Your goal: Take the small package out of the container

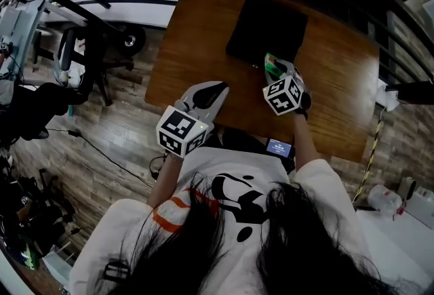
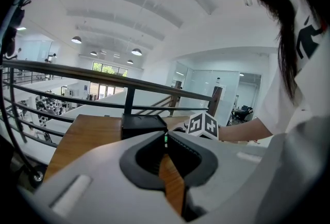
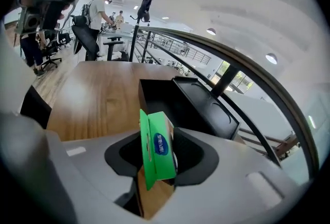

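Left claw (image 1: 215, 91): sits well to the near-left of the black container (image 1: 266, 29), over the near edge of the wooden table (image 1: 196, 36). Jaws are together, nothing between them, only wood showing below. I judge it is parked there to keep out of the other claw's way.

Right claw (image 1: 281, 73): at the container's near-right corner, tilted down toward it. Jaws are partly closed and pressing on the small package (image 3: 159, 148), one pad on each broad face. It is held by the flats, I think, because the box is thin and would slip if pinched by its edges.

Package: a slim bright-green carton standing upright on edge, with a flat hang tab along its left side and a blue oval label with white print too small to read. It sits at the container's near rim; whether it is fully clear of the opening, I cannot tell.
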The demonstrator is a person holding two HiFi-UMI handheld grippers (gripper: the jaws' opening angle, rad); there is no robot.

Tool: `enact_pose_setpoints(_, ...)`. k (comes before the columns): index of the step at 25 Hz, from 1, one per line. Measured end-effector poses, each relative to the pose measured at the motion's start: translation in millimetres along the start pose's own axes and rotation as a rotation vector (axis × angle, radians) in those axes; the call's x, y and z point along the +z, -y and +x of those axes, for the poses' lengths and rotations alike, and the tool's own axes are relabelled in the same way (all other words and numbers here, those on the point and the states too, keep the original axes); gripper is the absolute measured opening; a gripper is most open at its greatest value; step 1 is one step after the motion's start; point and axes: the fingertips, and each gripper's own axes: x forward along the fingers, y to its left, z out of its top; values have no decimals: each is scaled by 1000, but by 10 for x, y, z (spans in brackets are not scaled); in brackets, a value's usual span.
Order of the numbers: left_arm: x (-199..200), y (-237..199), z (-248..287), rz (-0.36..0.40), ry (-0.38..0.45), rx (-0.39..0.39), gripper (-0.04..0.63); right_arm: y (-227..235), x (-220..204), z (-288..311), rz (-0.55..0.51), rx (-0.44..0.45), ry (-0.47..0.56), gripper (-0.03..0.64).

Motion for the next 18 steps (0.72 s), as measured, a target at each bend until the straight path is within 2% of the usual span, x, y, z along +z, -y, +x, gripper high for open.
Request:
enact_pose_setpoints(7,1,168,103,6,2,5,0,105,115,-366,88,-17,112,122)
enact_pose_setpoints(18,-115,306,160,-1,-19,22,0,-13,230,-906,175,-14,255,118)
